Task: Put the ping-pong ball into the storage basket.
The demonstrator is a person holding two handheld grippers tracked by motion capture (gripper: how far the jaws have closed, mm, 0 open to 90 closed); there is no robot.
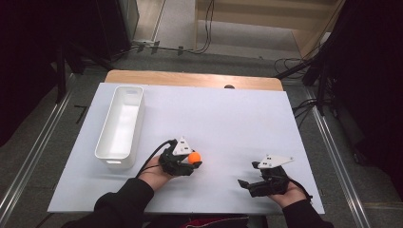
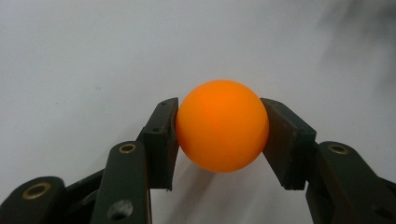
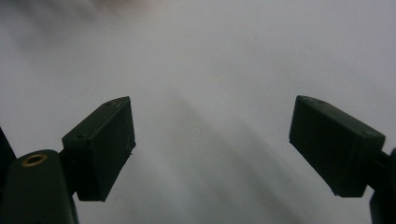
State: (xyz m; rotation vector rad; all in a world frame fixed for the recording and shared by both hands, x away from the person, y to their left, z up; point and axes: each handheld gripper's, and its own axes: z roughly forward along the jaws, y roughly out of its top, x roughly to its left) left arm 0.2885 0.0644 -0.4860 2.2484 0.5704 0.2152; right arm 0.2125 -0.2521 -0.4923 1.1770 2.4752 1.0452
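Left gripper (image 2: 219, 135): we see its fingers clamped on the orange ball (image 2: 222, 125).
Right gripper (image 3: 212, 140): fingers spread wide, empty, over the tabletop (image 1: 228, 114).

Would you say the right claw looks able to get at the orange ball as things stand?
Probably not cleanly: the orange ball is already clamped in the left claw, whose pads cover both its sides. The right claw is open, and the bare white table lies between them.
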